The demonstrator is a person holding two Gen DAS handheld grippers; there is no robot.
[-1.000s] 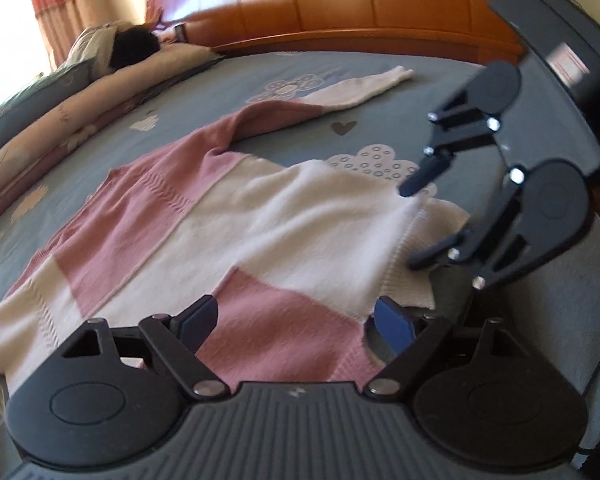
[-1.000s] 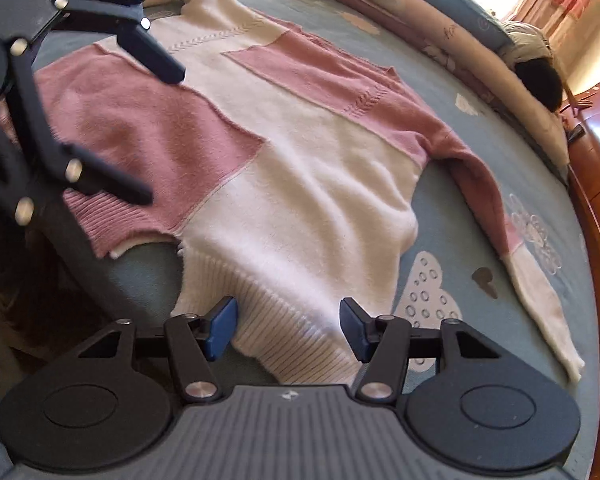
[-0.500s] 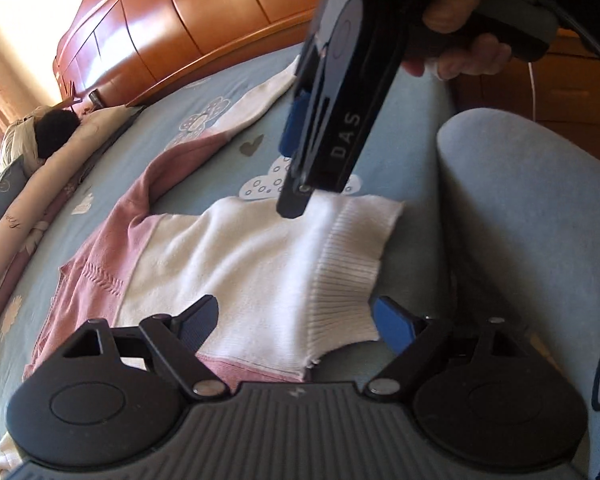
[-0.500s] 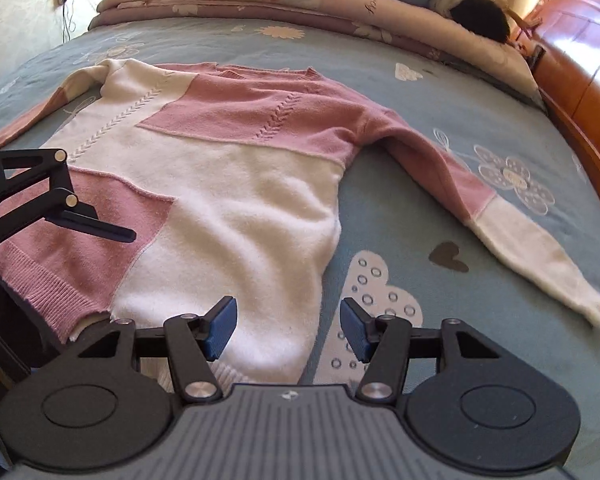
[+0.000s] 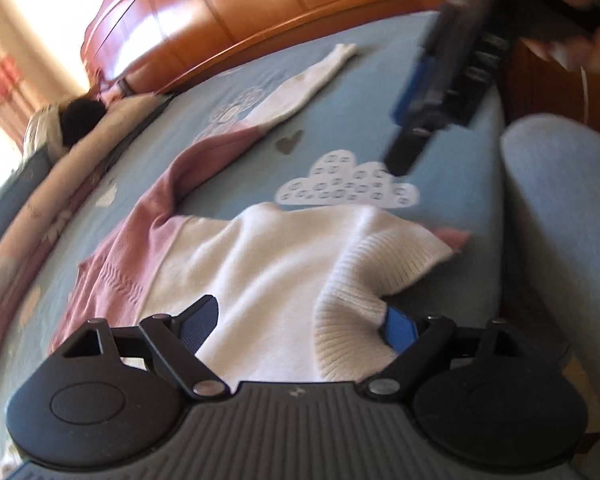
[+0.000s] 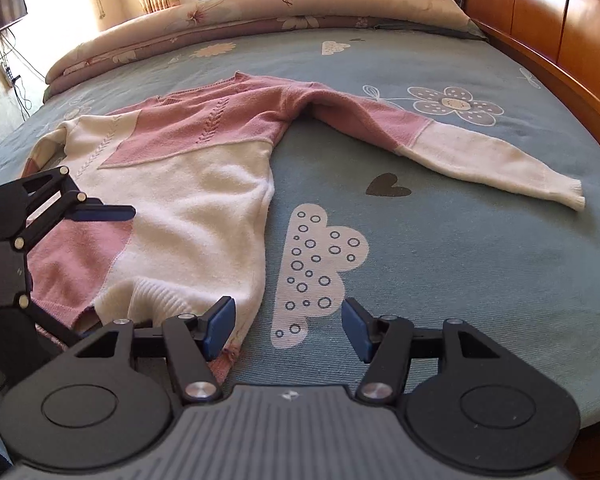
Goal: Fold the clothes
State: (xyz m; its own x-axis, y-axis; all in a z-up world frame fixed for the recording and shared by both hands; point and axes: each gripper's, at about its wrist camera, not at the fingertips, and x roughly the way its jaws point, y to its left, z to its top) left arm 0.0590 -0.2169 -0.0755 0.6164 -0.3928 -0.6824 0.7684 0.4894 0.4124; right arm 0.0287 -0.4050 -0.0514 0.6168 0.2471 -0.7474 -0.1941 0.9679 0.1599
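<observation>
We see the sweater (image 6: 188, 200) lying flat on the bed (image 6: 480, 272), its body toward the near edge and one sleeve (image 6: 452, 148) stretched out toward the wooden headboard (image 6: 560, 32). Our left gripper (image 5: 300, 324) is spread wide over the ribbed hem, which bulges up between its fingers; the pads do not look pressed on the knit. Our right gripper (image 6: 288, 326) is spread too, with only bare bedsheet between its fingers and the hem's corner just beside its left pad.

The main risk, as we judge it, is a poor bite at the hem. The rib is bunched and raised there, so closing could catch only the top layer, or a lump of both, and the fold would drag crooked. The right gripper sits off the cloth; closing where it stands would pinch the sheet instead. The hem also lies right at the near edge, so a tug could pull it off the bed.

The left wrist view is smeared by motion. The far sleeve is mostly cut off by the left gripper in the right wrist view, and we cannot see under either gripper's body.
</observation>
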